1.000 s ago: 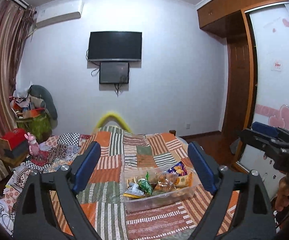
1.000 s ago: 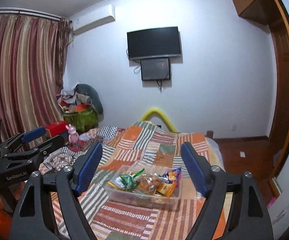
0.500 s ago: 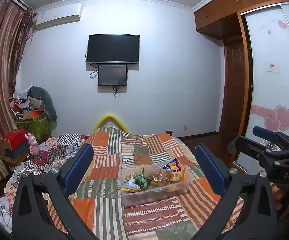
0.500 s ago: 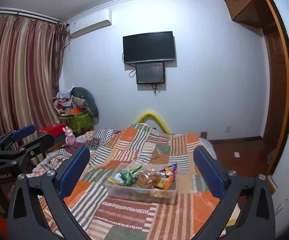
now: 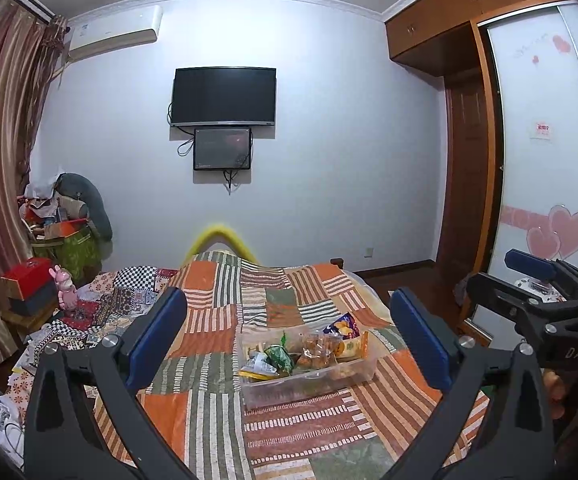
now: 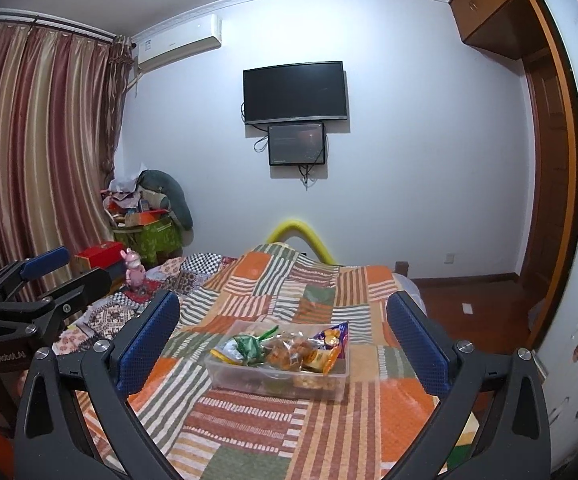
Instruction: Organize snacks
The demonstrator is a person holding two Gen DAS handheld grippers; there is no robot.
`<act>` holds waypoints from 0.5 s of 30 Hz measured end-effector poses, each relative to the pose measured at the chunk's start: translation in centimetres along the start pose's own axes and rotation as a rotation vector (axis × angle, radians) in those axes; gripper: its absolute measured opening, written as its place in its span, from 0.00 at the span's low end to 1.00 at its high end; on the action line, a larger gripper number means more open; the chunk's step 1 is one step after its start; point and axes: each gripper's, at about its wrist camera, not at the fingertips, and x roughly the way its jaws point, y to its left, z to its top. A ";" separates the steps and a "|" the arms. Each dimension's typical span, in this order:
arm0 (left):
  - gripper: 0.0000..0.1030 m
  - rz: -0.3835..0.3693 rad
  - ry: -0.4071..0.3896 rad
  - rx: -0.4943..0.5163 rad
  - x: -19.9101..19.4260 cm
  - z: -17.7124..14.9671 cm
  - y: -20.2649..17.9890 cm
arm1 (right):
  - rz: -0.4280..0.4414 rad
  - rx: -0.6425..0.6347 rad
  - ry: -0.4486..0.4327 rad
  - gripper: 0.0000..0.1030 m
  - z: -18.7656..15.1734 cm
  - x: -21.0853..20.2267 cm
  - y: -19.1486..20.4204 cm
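Clear rectangular plastic tub [image 5: 309,384] sits upright, lidless, on striped patchwork bedspread [image 5: 217,316]. Inside: heap of packaged snacks [image 6: 285,350] — green wrapper, orange-brown bags, purple packet standing at far end.

Both views are evenly lit by soft indoor light with a cool, bluish cast on the back wall [image 5: 329,160]; no lamp is in the frame. Shadows are faint, with only a slight dark rim under the television [image 6: 295,92]. The fisheye lenses bend the curtains [image 6: 37,160] and the wardrobe [image 5: 489,120] into curves, and the corners fall into black vignette. The patchwork bedspread [image 6: 289,280] is sharp at the centre. A yellow arch [image 5: 219,238] behind the bed looks soft and smeared in the left view, crisper in the right.
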 end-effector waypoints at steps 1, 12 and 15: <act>1.00 -0.001 0.001 -0.001 0.0 0.0 0.0 | -0.003 0.000 0.001 1.00 0.0 0.0 0.0; 1.00 -0.004 0.004 -0.002 0.1 -0.1 0.1 | -0.014 0.007 0.004 1.00 0.0 -0.3 -0.3; 1.00 -0.005 0.006 -0.005 0.1 -0.1 0.2 | -0.016 0.010 0.005 1.00 -0.1 -0.3 -0.5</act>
